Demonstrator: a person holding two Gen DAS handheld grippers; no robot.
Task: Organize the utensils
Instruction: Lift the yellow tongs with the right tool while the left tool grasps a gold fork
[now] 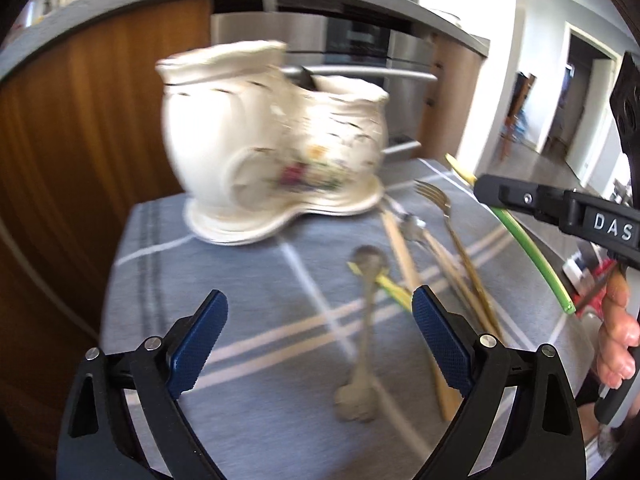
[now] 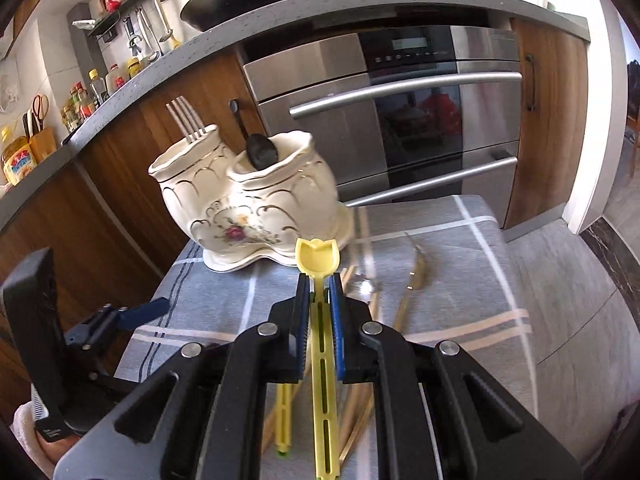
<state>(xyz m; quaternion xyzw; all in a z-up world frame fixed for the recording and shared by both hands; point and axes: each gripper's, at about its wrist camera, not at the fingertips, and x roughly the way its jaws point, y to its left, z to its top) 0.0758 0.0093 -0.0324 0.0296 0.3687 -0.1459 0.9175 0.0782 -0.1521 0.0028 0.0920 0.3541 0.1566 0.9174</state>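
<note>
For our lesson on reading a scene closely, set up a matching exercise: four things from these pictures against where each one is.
1 yellow spoon
2 silver fork
3 black spoon
4 gold fork

A lying on the cloth
B left pot of the holder
C right pot of the holder
D between the right gripper's pads

Pairs: 1-D, 2-B, 3-C, 4-A

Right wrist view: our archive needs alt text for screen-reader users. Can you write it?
The right gripper is shut on a yellow plastic utensil with a tulip-shaped end, held above a grey checked cloth. Ahead stands a white floral ceramic two-pot holder containing a silver fork and a black spoon.
</note>
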